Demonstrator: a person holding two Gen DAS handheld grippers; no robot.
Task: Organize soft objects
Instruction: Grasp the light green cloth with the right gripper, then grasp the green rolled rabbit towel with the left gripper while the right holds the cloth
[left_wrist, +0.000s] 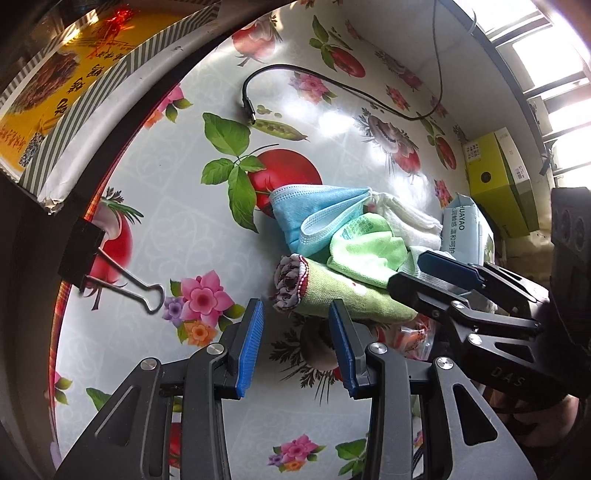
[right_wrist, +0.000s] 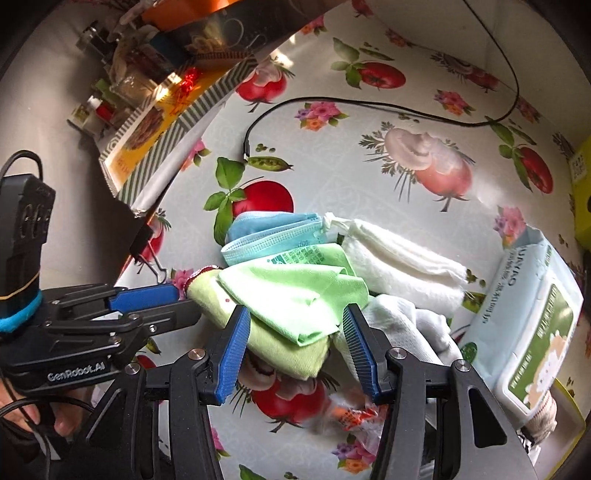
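Note:
A pile of soft things lies on the flowered tablecloth (left_wrist: 177, 206): a blue face mask (left_wrist: 314, 214) on top at the back, a light green cloth (left_wrist: 365, 254), a rolled olive-green cloth with a patterned end (left_wrist: 325, 291), and white cloths (left_wrist: 406, 218). My left gripper (left_wrist: 297, 343) is open, just short of the rolled cloth's patterned end. My right gripper (right_wrist: 293, 347) is open, its fingers on either side of the green cloths (right_wrist: 291, 299). The mask (right_wrist: 273, 236) and white cloths (right_wrist: 399, 262) lie behind them. The right gripper also shows in the left wrist view (left_wrist: 436, 273).
A wet-wipes pack (right_wrist: 524, 332) lies right of the pile. A black cable (left_wrist: 295, 74) runs across the far table. A binder clip (left_wrist: 107, 269) grips the left table edge. A yellow-green box (left_wrist: 498, 181) stands at the far right. A printed box (right_wrist: 155, 129) is at the far left. A red-printed wrapper (right_wrist: 354, 417) lies near the front.

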